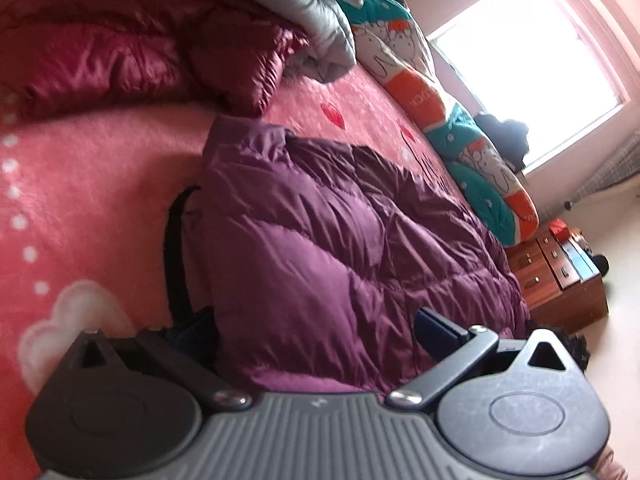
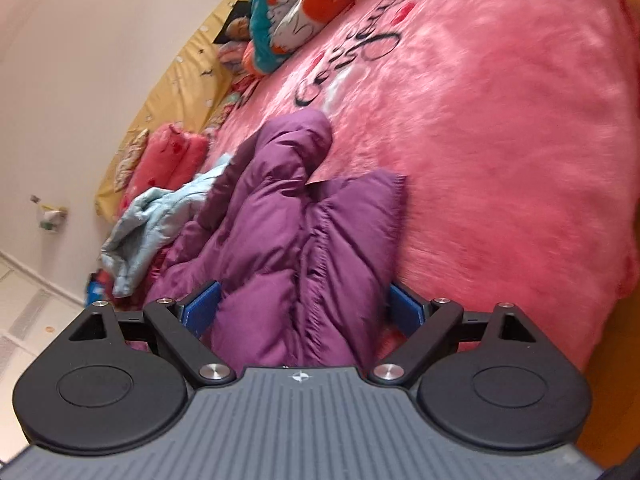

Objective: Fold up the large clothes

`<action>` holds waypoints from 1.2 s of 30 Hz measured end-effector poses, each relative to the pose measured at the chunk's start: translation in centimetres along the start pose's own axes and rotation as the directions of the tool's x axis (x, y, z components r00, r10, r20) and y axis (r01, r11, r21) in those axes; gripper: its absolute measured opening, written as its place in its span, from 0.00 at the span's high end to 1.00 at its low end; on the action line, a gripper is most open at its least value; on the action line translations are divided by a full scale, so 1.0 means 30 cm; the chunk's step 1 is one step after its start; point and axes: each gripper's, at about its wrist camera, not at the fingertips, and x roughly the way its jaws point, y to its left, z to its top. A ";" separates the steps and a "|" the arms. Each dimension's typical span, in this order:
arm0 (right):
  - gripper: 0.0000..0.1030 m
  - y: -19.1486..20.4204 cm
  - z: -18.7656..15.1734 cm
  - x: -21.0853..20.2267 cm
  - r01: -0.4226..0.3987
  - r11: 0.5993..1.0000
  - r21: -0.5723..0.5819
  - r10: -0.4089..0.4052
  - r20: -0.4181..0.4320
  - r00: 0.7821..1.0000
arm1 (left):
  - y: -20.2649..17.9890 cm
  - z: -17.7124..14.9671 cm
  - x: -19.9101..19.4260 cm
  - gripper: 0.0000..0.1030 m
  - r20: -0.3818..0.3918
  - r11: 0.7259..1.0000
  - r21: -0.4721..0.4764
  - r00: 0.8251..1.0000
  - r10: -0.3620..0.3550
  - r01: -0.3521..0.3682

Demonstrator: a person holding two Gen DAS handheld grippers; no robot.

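A purple puffer jacket (image 1: 340, 248) lies on the pink bed cover (image 1: 100, 184). My left gripper (image 1: 316, 328) has its jaws spread wide, with a thick fold of the jacket bulging between the blue pads (image 1: 436, 328). In the right wrist view the same jacket (image 2: 288, 240) lies bunched, a sleeve (image 2: 296, 140) reaching away. My right gripper (image 2: 304, 308) also stands wide, its blue pads (image 2: 200, 308) on either side of a thick bundle of the jacket. I cannot tell how firmly either one presses the fabric.
A dark red puffer jacket (image 1: 120, 52) and a grey one (image 1: 316, 12) lie at the far side of the bed. A teal and orange rolled quilt (image 1: 472, 136) lies along the edge. A wooden nightstand (image 1: 560, 280) stands beside the bed. A light blue garment (image 2: 160, 220) lies near the bed's edge.
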 end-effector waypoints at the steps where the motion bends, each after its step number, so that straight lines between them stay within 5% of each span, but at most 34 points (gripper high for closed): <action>1: 0.00 0.002 0.011 0.014 -0.021 1.000 0.017 0.021 -0.011 1.000 | 0.001 0.004 0.007 0.01 -0.007 1.000 0.006 1.000 -0.007 0.008; 8: 0.00 0.050 0.059 0.109 -0.073 0.997 0.010 0.074 -0.121 0.990 | 0.002 0.038 0.081 0.01 -0.078 0.998 0.033 0.996 -0.050 0.052; 13: 0.00 0.112 0.073 0.211 -0.020 0.998 -0.059 0.008 -0.194 0.981 | -0.007 0.063 0.144 0.01 -0.129 0.995 0.037 0.988 -0.089 0.094; 21: 0.02 0.209 0.027 0.247 0.104 0.986 -0.133 -0.121 -0.128 0.984 | -0.036 0.084 0.209 0.02 -0.150 0.987 0.024 0.977 -0.154 0.160; 27: 0.26 0.305 -0.020 0.264 0.257 0.939 -0.229 -0.269 -0.021 0.963 | -0.055 0.106 0.217 0.30 -0.134 0.974 0.043 0.968 -0.214 0.221; 32: 0.40 0.452 -0.072 0.271 0.411 0.846 -0.339 -0.408 0.085 0.909 | -0.114 0.187 0.221 0.52 -0.146 0.966 0.052 0.959 -0.242 0.251; 36: 0.50 0.553 -0.064 0.264 0.492 0.789 -0.368 -0.466 0.164 0.870 | -0.193 0.275 0.239 0.58 -0.143 0.962 0.071 0.957 -0.253 0.264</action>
